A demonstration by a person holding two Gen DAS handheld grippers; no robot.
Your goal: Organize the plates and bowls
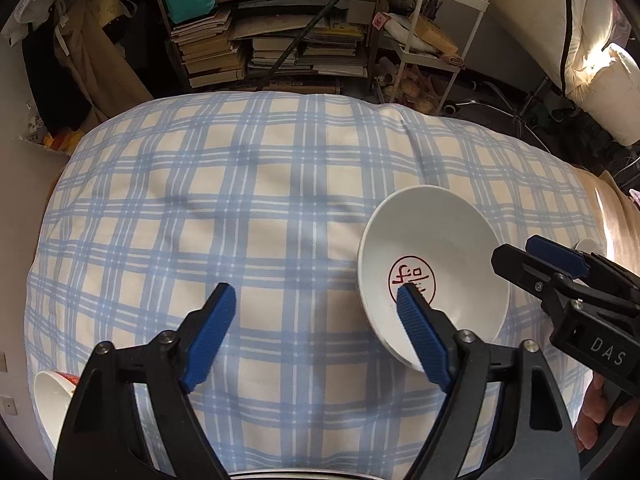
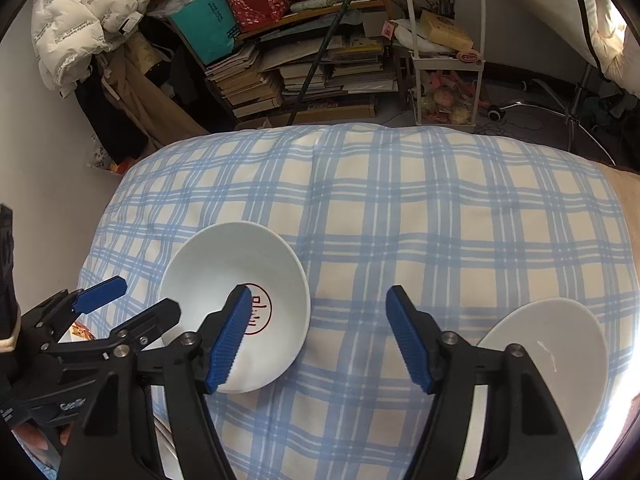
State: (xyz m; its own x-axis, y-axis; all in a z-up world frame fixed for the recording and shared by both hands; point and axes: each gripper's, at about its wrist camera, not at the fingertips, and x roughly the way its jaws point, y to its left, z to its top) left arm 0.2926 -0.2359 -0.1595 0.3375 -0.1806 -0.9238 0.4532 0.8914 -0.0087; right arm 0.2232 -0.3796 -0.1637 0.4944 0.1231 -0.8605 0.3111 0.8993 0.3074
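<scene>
A white bowl (image 1: 436,240) (image 2: 240,252) with a red stamp inside sits on the blue checked cloth (image 1: 240,200). My left gripper (image 1: 316,287) is open. Its right pad hangs over the bowl's inside and its left pad over the cloth, with the bowl's near-left rim between them; neither pad presses on it. My right gripper (image 2: 318,288) is open too, with its left pad over the bowl and the bowl's right rim between the jaws. Each gripper shows in the other's view: the right (image 1: 514,249), the left (image 2: 150,295). A second white dish (image 2: 560,340) lies at the right.
A white cup with a red pattern (image 1: 48,400) lies at the cloth's near-left corner. White rims (image 2: 164,440) show under my right gripper. Beyond the cloth stand a bookshelf (image 1: 272,52), a white trolley (image 1: 432,52) and hanging coats (image 2: 80,20). A person's hand (image 1: 596,412) holds the right gripper.
</scene>
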